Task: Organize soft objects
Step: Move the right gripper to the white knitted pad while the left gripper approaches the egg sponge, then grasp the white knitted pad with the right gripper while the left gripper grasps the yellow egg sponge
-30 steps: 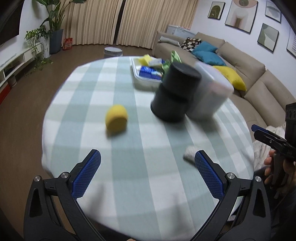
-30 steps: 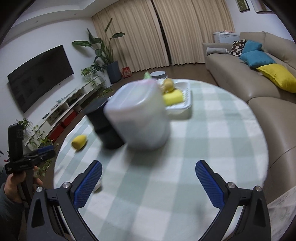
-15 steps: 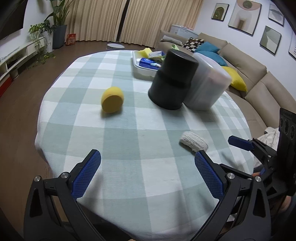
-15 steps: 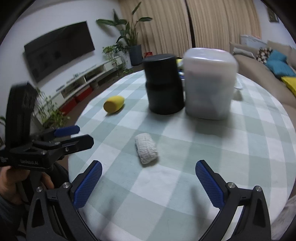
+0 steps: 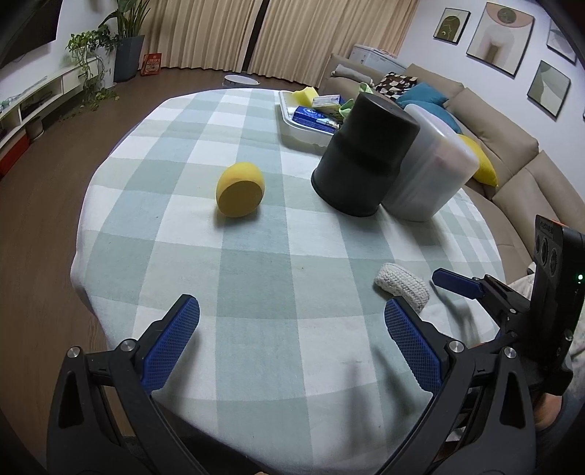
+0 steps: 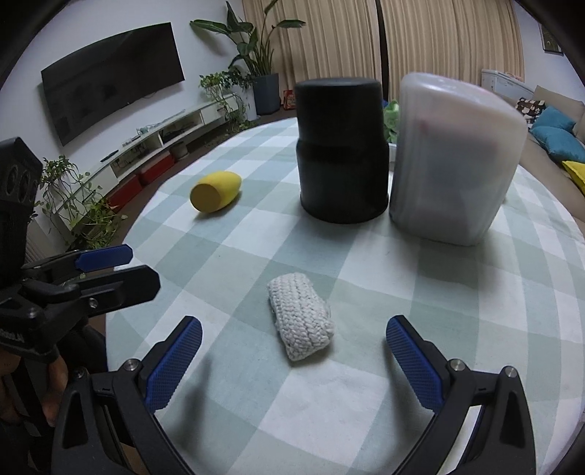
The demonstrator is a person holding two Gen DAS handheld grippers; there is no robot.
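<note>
Left wrist view: the left gripper (image 5: pixel 290 323) hangs over the near part of the round counter (image 5: pixel 256 255), jaws wide apart and holding nothing. This view alone shows the white tray (image 5: pixel 292 126) at the far side, with a yellow sponge (image 5: pixel 306 95), a blue packet (image 5: pixel 314 117) and other small items in it; its full contents cannot be made out. It also shows the sofa (image 5: pixel 512 175) with cushions and the framed pictures (image 5: pixel 497 34) on the wall.

Right wrist view: the right gripper (image 6: pixel 292 343) has its jaws wide apart and empty. The white knitted roll (image 6: pixel 299 316) lies flat on the cloth just ahead of and between its fingers, touching neither. Only this view shows the wall television (image 6: pixel 109 80), the low media shelf (image 6: pixel 153 146) and the potted plants (image 6: pixel 252 69).

Both views show the yellow foam piece (image 5: pixel 239 190) lying on its side, well apart from the knitted roll. The black cylinder (image 6: pixel 342 153) and the translucent lidded container (image 6: pixel 453 157) stand upright side by side; whether they touch cannot be told.

Surface: a green and white checked cloth covers the counter. The floor (image 5: pixel 36 204) is brown wood; curtains (image 5: pixel 292 40) hang at the back.

Edges: in the left wrist view the knitted roll lies near the counter's right-hand edge, just beside the right gripper's blue fingertip (image 5: pixel 455 285). Bare cloth lies between the foam piece, the roll and both grippers
</note>
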